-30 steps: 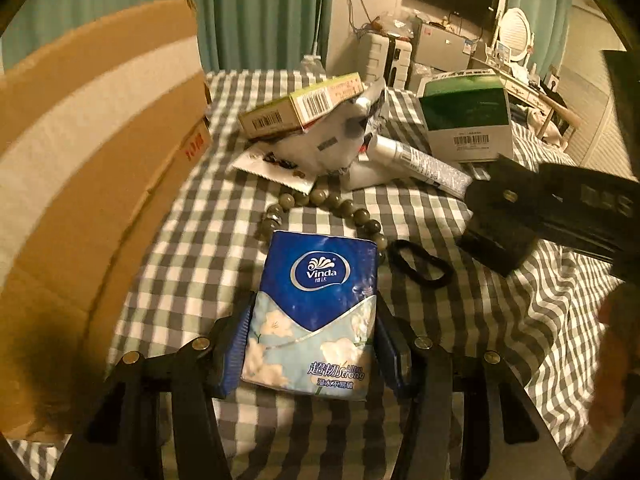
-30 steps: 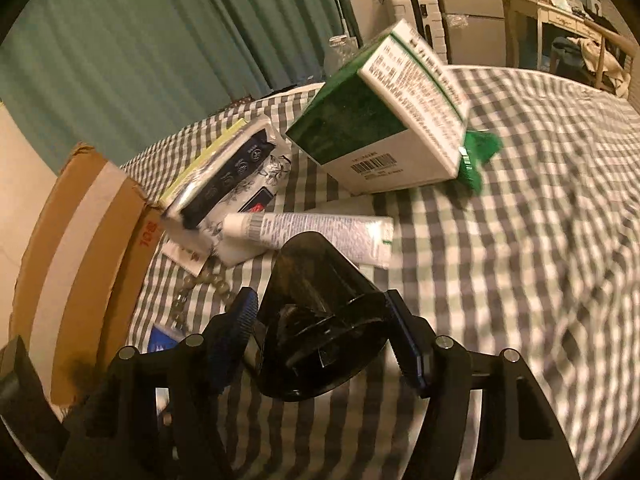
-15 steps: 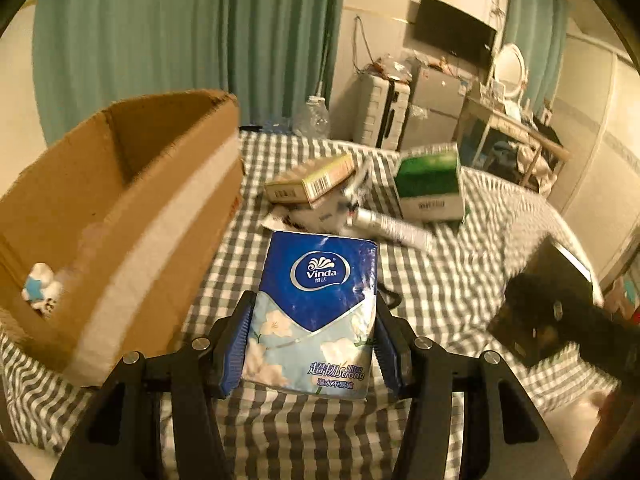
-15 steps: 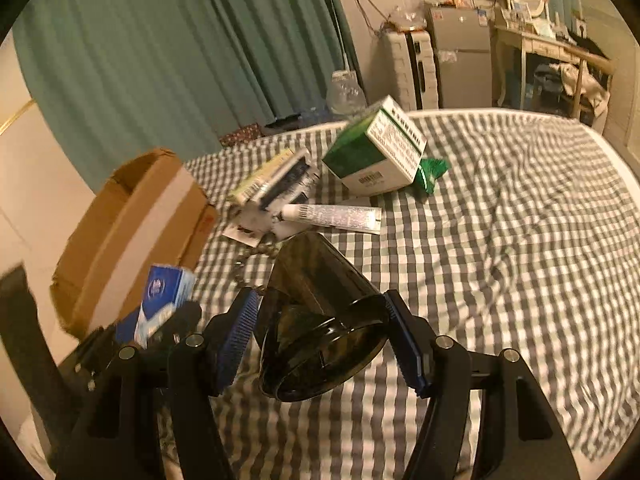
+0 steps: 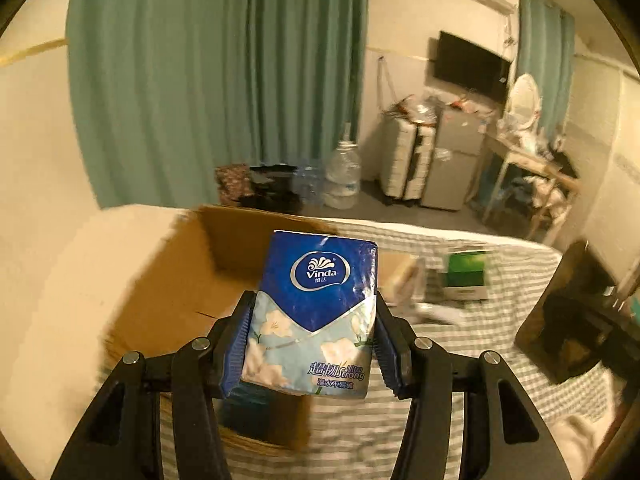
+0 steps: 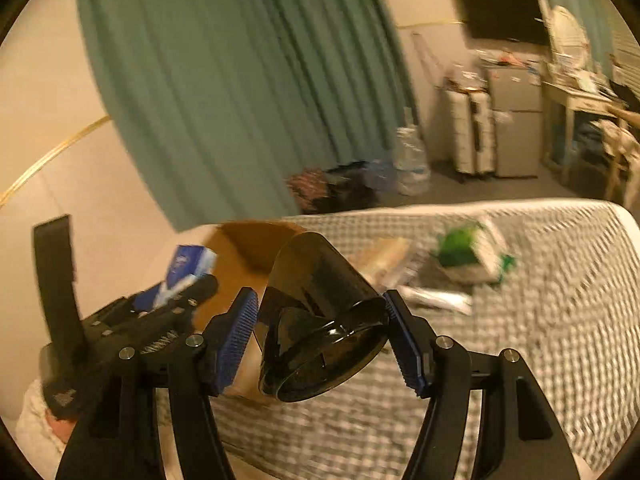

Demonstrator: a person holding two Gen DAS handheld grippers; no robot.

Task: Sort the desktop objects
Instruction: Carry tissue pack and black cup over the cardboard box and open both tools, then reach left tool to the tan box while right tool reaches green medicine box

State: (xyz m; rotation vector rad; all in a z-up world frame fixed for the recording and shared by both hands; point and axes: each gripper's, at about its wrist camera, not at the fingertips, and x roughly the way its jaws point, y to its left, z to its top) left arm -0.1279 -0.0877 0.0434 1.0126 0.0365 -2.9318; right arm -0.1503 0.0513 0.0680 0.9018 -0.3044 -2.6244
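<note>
Holding a tissue pack in my left jaws, a black cone in my right. Neither is in the cardboard box yet. Boxes and a tube at frame right remain on the bed.

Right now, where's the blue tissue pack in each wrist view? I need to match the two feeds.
Left wrist: tissue pack at centre, clamped between the left gripper pads, above the cardboard box.
Right wrist: tissue pack at left, small, in that same gripper.
Shared landmark: green-and-white carton on the checked cloth.

Carton on bed, left of green box.
</note>
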